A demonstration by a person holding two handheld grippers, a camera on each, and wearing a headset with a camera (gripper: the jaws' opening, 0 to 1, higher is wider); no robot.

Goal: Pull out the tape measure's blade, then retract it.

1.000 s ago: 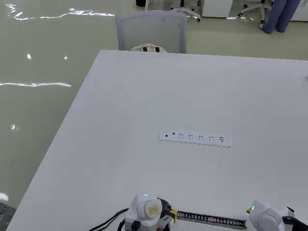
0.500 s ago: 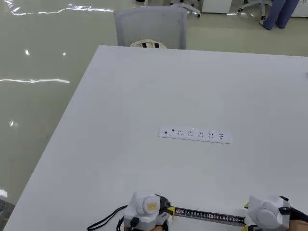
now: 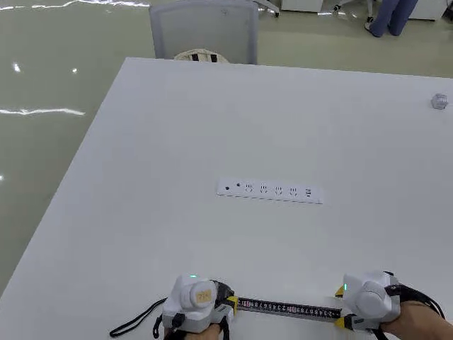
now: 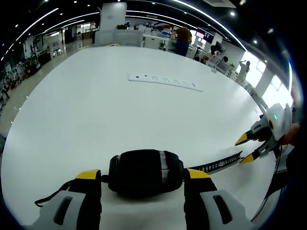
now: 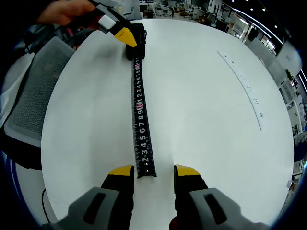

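The black tape measure case (image 4: 145,168) rests on the white table (image 3: 212,127) near its front edge, and my left gripper (image 4: 144,175) is shut on it, one yellow-tipped jaw on each side. The blade (image 5: 139,105) lies pulled out flat on the table, running right from the case (image 3: 224,295) as a dark numbered strip (image 3: 287,309). Its hooked end lies between the jaws of my right gripper (image 5: 153,171), nearer the left one. That gripper is open, with a gap wider than the blade. In the left gripper view the right gripper (image 4: 244,149) shows at the blade's end.
A white power strip (image 3: 269,191) lies across the middle of the table. A grey chair (image 3: 204,32) stands at the far edge. A small pale object (image 3: 439,101) sits at the far right. The case's black wrist strap (image 3: 134,324) trails left.
The head camera has shifted, so both grippers sit higher and further left in the picture. The blade's pulled-out length looks the same, and the grippers stand as before.
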